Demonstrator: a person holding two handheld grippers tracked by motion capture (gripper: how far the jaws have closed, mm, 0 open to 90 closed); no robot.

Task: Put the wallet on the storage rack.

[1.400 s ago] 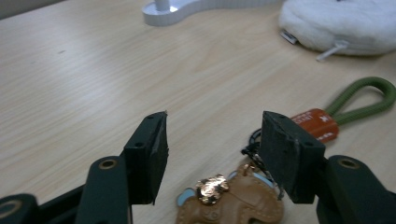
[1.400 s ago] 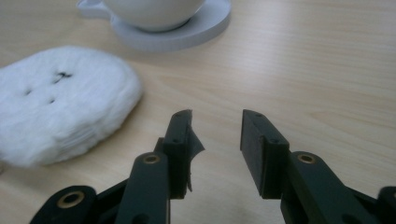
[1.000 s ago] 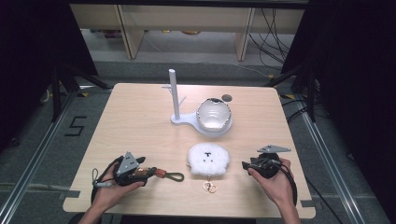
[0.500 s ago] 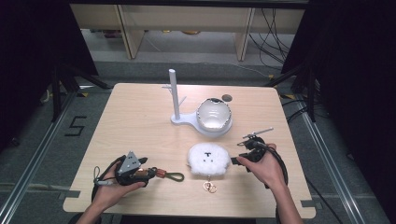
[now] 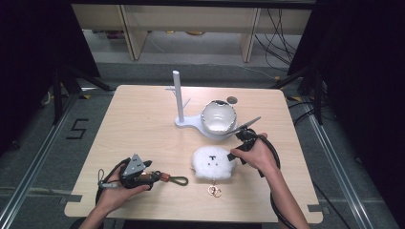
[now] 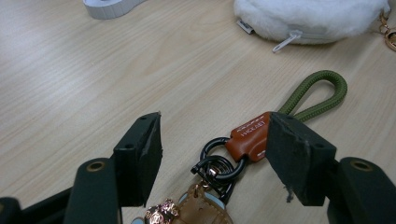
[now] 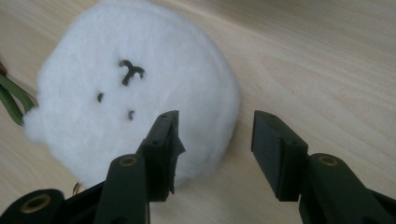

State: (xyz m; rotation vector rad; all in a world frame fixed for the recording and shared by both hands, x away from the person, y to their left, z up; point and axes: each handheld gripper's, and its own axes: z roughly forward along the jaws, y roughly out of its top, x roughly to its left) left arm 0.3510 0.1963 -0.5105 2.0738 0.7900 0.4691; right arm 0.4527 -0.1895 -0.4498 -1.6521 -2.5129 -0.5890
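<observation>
Reaching: right gripper sat at the right edge of the white plush pouch, held by the person's right hand in the high view.
Right gripper state: jaws stood wide apart and had just been opening; in the right gripper view one jaw overlapped the pouch's fur while the other stood over bare wood, and whether the first touched the fur could not be told; nothing was gripped.
Plush pouch place: lay flat on the table near the front, its small dark face marks upward; a gold clasp lay just in front of it.
Left gripper: rested on the table at the front left in the person's left hand, pointing right toward the pouch.
Left gripper state: jaws stood open on either side of the keychain, not pressing it; the right-hand jaw in the left gripper view sat just beside the orange leather tab.
Keychain place: the black ring lay between the jaws, and the green cord loop stretched out past them toward the pouch.
Behind: a white stand with an upright post and a shiny silver bowl stood mid-table, well apart from the left gripper.
</observation>
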